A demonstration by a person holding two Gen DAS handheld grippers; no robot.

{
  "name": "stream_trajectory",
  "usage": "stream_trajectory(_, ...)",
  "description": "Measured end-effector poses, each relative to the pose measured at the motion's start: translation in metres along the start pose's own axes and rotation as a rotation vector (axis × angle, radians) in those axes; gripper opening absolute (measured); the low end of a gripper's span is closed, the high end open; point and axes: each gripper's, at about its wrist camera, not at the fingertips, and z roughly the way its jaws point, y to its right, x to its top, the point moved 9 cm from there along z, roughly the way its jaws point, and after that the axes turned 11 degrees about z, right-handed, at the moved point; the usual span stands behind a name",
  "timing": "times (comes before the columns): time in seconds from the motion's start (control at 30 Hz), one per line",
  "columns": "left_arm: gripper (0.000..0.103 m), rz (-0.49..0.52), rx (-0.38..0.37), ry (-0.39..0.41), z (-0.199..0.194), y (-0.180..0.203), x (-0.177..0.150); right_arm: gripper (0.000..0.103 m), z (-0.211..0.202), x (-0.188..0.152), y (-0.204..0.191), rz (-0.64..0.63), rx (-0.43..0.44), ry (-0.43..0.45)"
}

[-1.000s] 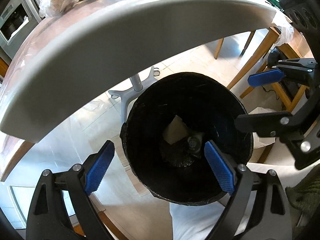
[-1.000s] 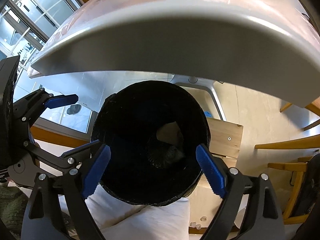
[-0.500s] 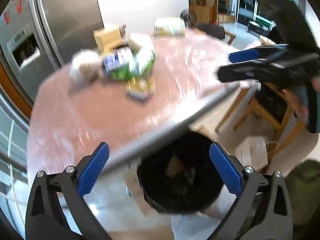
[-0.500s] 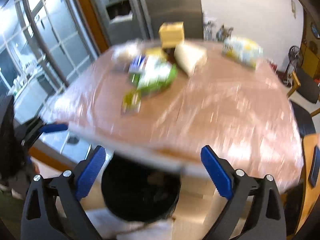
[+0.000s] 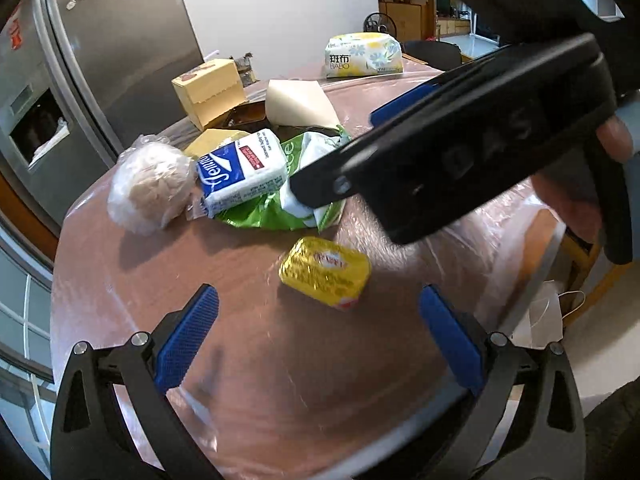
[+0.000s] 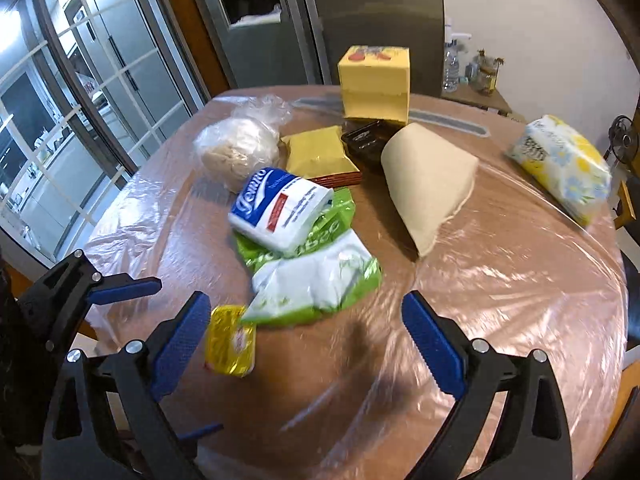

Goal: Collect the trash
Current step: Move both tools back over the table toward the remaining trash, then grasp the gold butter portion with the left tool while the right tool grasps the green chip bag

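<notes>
We held both grippers over the table (image 6: 520,300), and both were wide open with nothing in them. Our left gripper (image 5: 318,332) hung just in front of the little gold packet (image 5: 325,271), which lay flat on the plastic sheet near the table's front edge. Our right gripper (image 6: 306,334) was a bit further right, looking at the green and white bag (image 6: 316,276), with the gold packet showing just beside its left finger. We think the gold packet was the best thing to grab next, because it was the closest piece of trash and lay alone. To do it well, we would bring the left gripper down with one finger on each side of the packet, squeeze softly so the foil did not slip, and lift straight up. The sheet looked loose and wrinkly, so we should not pinch it too. Behind the packet sat a pile: the blue and white tissue pack (image 5: 240,172) lying on the green bag, a round lump in a clear bag (image 5: 150,188), a flat yellow pouch (image 6: 320,152), a tan paper cone (image 6: 430,184) and a dark tray (image 6: 366,138). A yellow box (image 6: 376,84) stood at the back, and a flowery tissue pack (image 6: 564,164) sat far off at the right. The right gripper hung above the pile in the left view, so our two grippers could bump if both went for one thing.
</notes>
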Motion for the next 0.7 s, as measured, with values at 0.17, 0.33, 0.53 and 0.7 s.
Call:
stream_trajectory(0.17,0.101,0.014,-0.032,-0.015,0.013,-0.002,0.004,0.094,0.018,0.003,0.000,-0.032,-0.010,-0.048)
stream_trajectory(0.33,0.099,0.011,-0.070,-0.035,0.025,-0.002,0.006,0.095,0.028,0.002,-0.003,-0.095,-0.026,-0.086)
stream_trajectory(0.53,0.082,-0.022,-0.142,-0.052,0.030,-0.004,0.006,0.082,0.033,0.000,-0.004,-0.163,-0.039,-0.116)
stream_trajectory(0.7,0.057,-0.025,-0.158,-0.045,0.029,-0.005,0.009,0.078,0.026,-0.001,0.001,-0.148,-0.001,-0.113)
